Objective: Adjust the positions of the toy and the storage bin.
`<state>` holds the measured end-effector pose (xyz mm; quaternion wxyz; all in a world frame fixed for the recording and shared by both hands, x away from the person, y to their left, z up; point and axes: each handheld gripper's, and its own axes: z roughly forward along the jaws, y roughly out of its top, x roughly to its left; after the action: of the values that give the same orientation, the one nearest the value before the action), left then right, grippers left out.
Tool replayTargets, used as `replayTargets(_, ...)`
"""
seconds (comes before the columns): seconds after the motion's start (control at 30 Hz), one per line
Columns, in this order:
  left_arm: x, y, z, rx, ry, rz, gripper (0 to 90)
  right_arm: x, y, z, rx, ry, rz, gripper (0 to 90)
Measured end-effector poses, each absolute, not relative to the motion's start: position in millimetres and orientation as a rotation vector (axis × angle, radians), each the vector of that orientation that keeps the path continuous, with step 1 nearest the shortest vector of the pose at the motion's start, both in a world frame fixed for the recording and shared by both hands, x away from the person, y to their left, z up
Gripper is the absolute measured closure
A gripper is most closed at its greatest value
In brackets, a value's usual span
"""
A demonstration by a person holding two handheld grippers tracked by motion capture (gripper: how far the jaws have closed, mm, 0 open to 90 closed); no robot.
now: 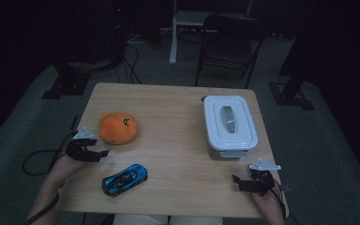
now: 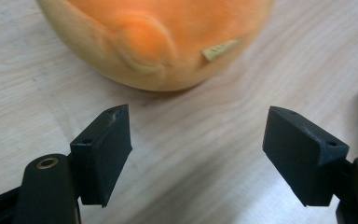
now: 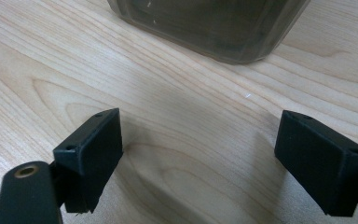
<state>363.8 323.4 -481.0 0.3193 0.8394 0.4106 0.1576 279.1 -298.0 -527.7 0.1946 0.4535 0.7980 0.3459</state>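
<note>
An orange plush toy (image 1: 118, 127) lies on the left half of the wooden table (image 1: 173, 108). My left gripper (image 1: 98, 153) sits just to its near left, jaws open and empty. In the left gripper view the plush toy (image 2: 158, 42) lies a short way beyond the left gripper (image 2: 198, 154), apart from the pads. A blue toy car (image 1: 124, 179) rests near the front edge. A white lidded box (image 1: 229, 123) stands at the right. My right gripper (image 1: 238, 182) is low at the front right, open and empty. In the right gripper view the box (image 3: 209, 25) stands ahead of the right gripper (image 3: 200, 161).
A dark folding chair (image 1: 229, 42) and a pale stand (image 1: 174, 33) are beyond the table's far edge. Cables (image 1: 37, 159) trail over the floor at the left. Bare wood lies between the plush toy and the box.
</note>
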Motion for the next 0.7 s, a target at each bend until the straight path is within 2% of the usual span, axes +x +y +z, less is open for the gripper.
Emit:
replayTargets(0.33,380,322,-488,2.196,1.099,0.434,26.0,279,-298,-528,1.271,2.237,0.97,14.6)
replayTargets(0.37,381,318,-491,2.204,1.081,0.455,29.5,279,-298,-528,1.272,2.237,0.969,14.6)
replayTargets(0.47,382,315,-494,2.219,1.075,0.469,30.6,279,-298,-528,1.273,2.237,0.969,14.7)
replayTargets(0.57,384,311,-501,2.231,1.09,0.47,36.4,279,-298,-528,1.273,2.237,0.969,14.6)
replayTargets(0.7,386,312,-502,2.228,1.116,0.495,51.4,279,-298,-528,1.273,2.237,0.969,14.6)
